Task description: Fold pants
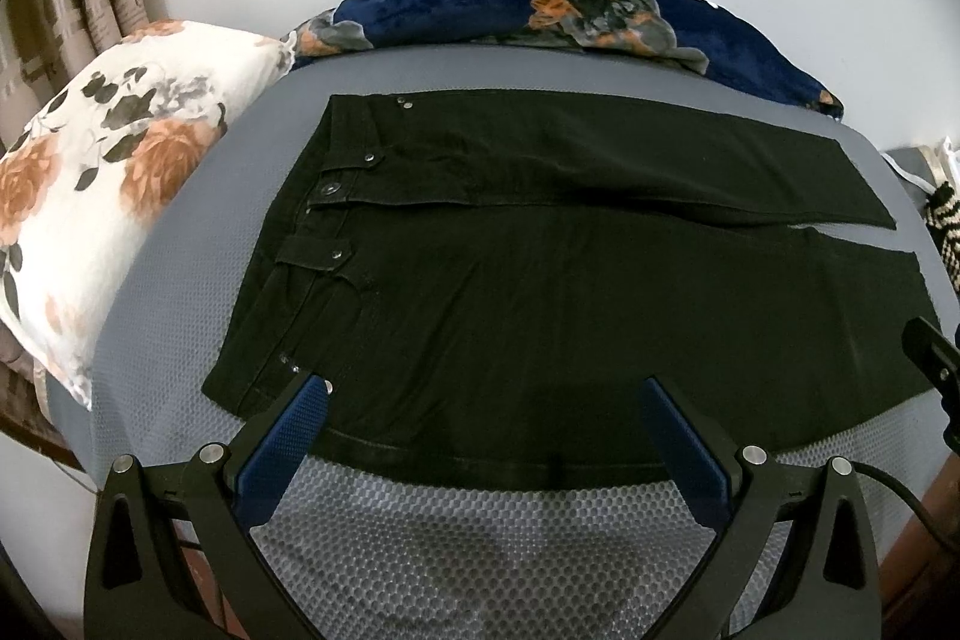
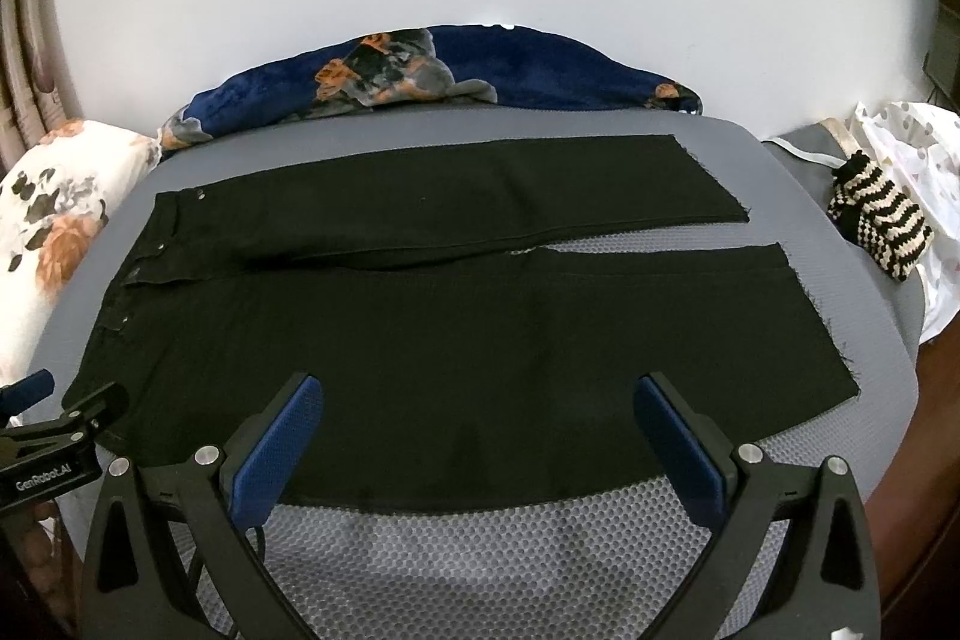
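Black pants [image 1: 540, 280] lie flat on a grey mesh mattress [image 1: 480, 532], waistband to the left, the two legs side by side reaching right. They also show in the right wrist view [image 2: 450, 340]. My left gripper [image 1: 483, 388] is open and empty, its blue pads just above the near edge of the pants by the waist end. My right gripper [image 2: 477, 388] is open and empty over the near leg's edge. The left gripper's tip shows at the left of the right wrist view [image 2: 72, 418].
A floral white pillow [image 1: 120, 172] lies at the left end of the bed. A navy floral blanket [image 1: 540, 16] is bunched along the far edge by the wall. A striped knitted item [image 2: 876, 226] and white plastic bag [image 2: 912, 142] sit at the right.
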`<state>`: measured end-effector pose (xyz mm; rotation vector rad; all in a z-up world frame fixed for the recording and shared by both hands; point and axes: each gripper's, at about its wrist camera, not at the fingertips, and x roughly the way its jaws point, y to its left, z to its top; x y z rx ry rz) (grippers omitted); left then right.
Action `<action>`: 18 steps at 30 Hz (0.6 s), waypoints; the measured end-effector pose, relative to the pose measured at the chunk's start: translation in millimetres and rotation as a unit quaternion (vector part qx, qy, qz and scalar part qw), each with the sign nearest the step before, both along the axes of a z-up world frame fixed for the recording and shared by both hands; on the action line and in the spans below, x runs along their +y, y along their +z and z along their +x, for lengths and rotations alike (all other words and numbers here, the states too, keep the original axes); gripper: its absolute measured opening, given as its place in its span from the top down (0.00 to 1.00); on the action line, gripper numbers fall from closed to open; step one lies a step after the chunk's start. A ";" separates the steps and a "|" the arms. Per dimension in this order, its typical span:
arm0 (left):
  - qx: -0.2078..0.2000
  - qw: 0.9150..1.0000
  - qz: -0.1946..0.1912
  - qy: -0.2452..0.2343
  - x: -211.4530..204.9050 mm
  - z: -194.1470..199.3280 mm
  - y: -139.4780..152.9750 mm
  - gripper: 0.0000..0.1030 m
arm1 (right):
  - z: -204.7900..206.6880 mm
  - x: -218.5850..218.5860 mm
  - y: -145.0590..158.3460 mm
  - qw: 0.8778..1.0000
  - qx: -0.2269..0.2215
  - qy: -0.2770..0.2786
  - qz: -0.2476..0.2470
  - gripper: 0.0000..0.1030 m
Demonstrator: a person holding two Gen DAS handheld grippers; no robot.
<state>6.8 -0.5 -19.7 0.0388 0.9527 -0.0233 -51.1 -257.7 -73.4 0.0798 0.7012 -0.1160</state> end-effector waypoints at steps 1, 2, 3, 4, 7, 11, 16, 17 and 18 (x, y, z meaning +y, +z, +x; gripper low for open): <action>0.000 1.000 0.000 0.000 -0.1 -0.1 0.0 0.00 | 0.0 0.0 -0.1 1.000 0.000 0.000 0.000 0.00; 0.000 1.000 0.000 0.000 0.0 0.0 -0.1 0.00 | 0.0 0.1 0.0 1.000 0.000 0.000 0.000 0.00; 0.000 1.000 0.000 0.000 0.1 0.2 -0.2 0.00 | 0.2 0.1 0.1 1.000 0.000 0.000 0.000 0.00; -0.001 1.000 0.000 0.000 0.2 0.3 -0.3 0.00 | 0.3 0.1 0.1 1.000 0.000 0.000 0.000 0.00; -0.002 1.000 0.001 0.000 -0.5 -0.6 0.5 0.00 | -0.7 0.9 0.2 1.000 -0.002 -0.001 -0.001 0.00; -0.005 1.000 0.002 -0.001 -0.9 -2.6 1.0 0.00 | -1.9 1.3 1.7 1.000 -0.007 0.000 -0.004 0.00; -0.005 1.000 0.003 -0.001 -1.3 -2.7 1.5 0.00 | -1.9 0.8 2.2 1.000 -0.008 0.000 -0.003 0.00; -0.005 1.000 0.002 -0.001 -1.3 -2.7 1.6 0.00 | -2.1 0.4 2.3 1.000 -0.008 0.000 -0.003 0.00; -0.005 1.000 0.002 -0.001 -1.4 -2.6 1.5 0.00 | -1.9 0.4 2.5 1.000 -0.007 0.000 -0.003 0.00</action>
